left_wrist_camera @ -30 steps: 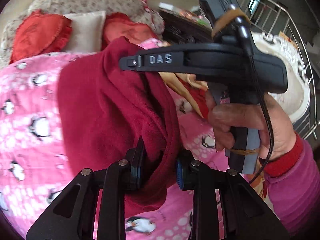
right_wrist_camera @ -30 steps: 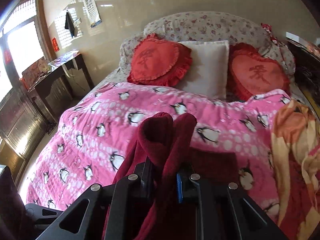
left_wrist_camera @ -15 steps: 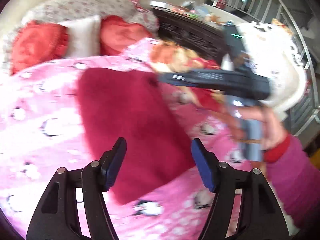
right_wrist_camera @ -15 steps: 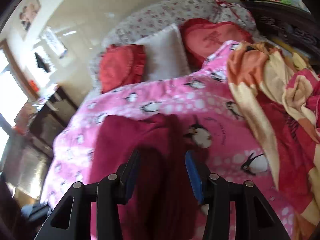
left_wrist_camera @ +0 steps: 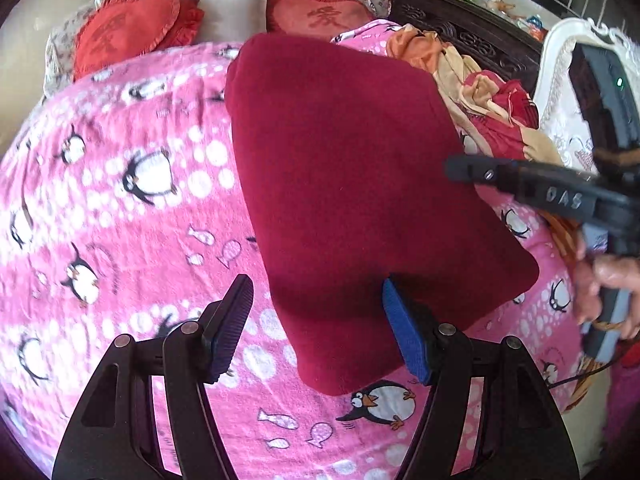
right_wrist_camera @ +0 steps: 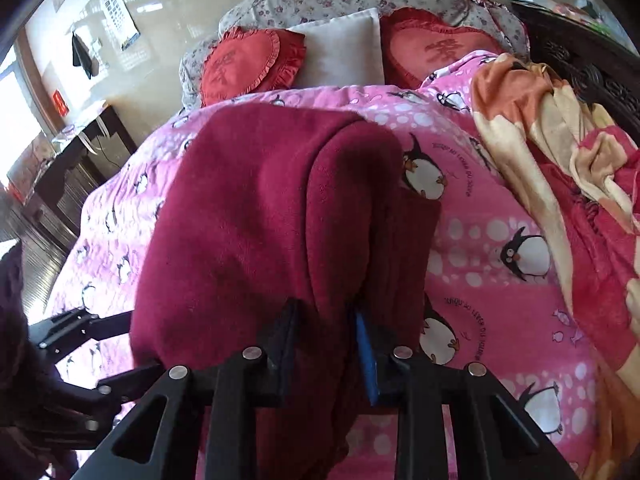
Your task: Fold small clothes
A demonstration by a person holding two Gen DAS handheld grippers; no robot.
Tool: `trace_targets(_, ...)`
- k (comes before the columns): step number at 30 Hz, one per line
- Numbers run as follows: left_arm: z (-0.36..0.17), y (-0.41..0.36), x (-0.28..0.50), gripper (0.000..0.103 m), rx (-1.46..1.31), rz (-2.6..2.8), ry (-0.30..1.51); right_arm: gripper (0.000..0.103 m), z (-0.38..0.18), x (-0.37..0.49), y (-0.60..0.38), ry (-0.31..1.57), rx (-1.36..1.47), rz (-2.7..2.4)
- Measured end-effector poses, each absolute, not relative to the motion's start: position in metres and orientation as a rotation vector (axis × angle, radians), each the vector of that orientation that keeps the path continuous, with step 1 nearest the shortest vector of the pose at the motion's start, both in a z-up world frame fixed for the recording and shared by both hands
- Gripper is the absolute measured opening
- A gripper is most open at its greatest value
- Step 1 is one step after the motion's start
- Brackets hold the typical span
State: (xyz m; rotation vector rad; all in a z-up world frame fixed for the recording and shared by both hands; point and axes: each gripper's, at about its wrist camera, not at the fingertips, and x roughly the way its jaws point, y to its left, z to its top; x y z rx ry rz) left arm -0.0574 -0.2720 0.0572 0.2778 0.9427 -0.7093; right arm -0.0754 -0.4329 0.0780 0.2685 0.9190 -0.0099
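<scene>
A dark red fleece garment [left_wrist_camera: 360, 184] lies folded flat on the pink penguin blanket [left_wrist_camera: 120, 208]. My left gripper [left_wrist_camera: 316, 320] is open over its near edge, holding nothing. In the right wrist view the garment [right_wrist_camera: 256, 216] is draped in front of the camera, and my right gripper [right_wrist_camera: 326, 324] is shut on a fold of it. The right gripper [left_wrist_camera: 560, 196] also shows in the left wrist view, at the garment's right edge, held by a hand.
An orange and red blanket [right_wrist_camera: 560, 152] is bunched on the right of the bed. Two red heart cushions [right_wrist_camera: 248, 64] and a white pillow [right_wrist_camera: 340, 52] lie at the head. A dark carved headboard [left_wrist_camera: 480, 36] and a white chair [left_wrist_camera: 560, 92] stand to the right.
My left gripper opened and let go of the garment, which dropped from hanging to lying flat on the bed. My right gripper stayed on its fold and lowered it.
</scene>
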Motion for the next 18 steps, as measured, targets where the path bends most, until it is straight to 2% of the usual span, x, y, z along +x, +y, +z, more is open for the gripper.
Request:
trace_targets(6, 0.077, -0.28, -0.05, 0.067, 0.264, -0.676, 0.866, 0.029, 0.114, -0.075, -0.441, 0.816, 0.289, -0.024)
trace_targets(18, 0.062, -0.306, -0.02, 0.069, 0.265, -0.619, 0.892, 0.029, 0.077, -0.025, -0.46, 0.852, 0.271, -0.121)
